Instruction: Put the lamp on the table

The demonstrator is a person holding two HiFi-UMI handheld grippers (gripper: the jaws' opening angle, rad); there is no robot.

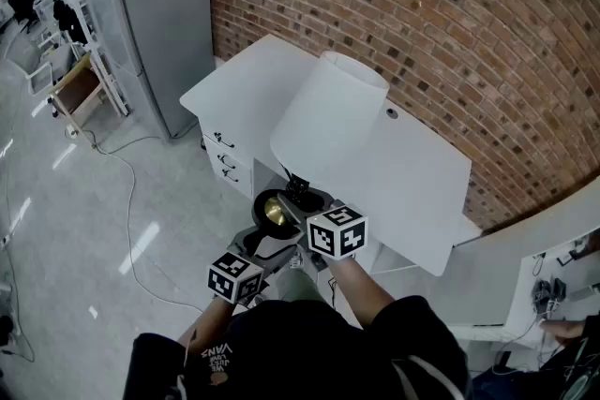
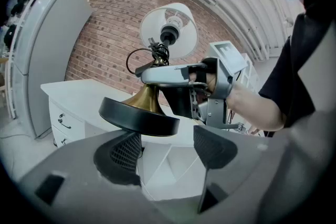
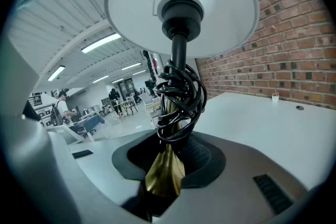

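Observation:
The lamp hangs tilted in the air over the white table's (image 1: 246, 87) front edge. Its white shade (image 1: 328, 122) leans toward the brick wall, and its round black base (image 1: 275, 211) with a brass cone faces me. My right gripper (image 1: 298, 199) is shut on the brass stem (image 3: 165, 173), just below a coiled black cord (image 3: 181, 97). My left gripper (image 2: 168, 147) stands open under the base (image 2: 137, 117), whose rim lies over the left pad. The right gripper (image 2: 157, 75) also shows in the left gripper view, below the shade (image 2: 184, 34).
The table (image 2: 79, 94) stands against a brick wall (image 1: 450, 33) and has drawers (image 1: 225, 159) on its left side. A small round object (image 1: 391, 113) lies near the wall. A grey cabinet (image 1: 155, 5) stands to the left. A cable (image 1: 127, 201) trails over the floor.

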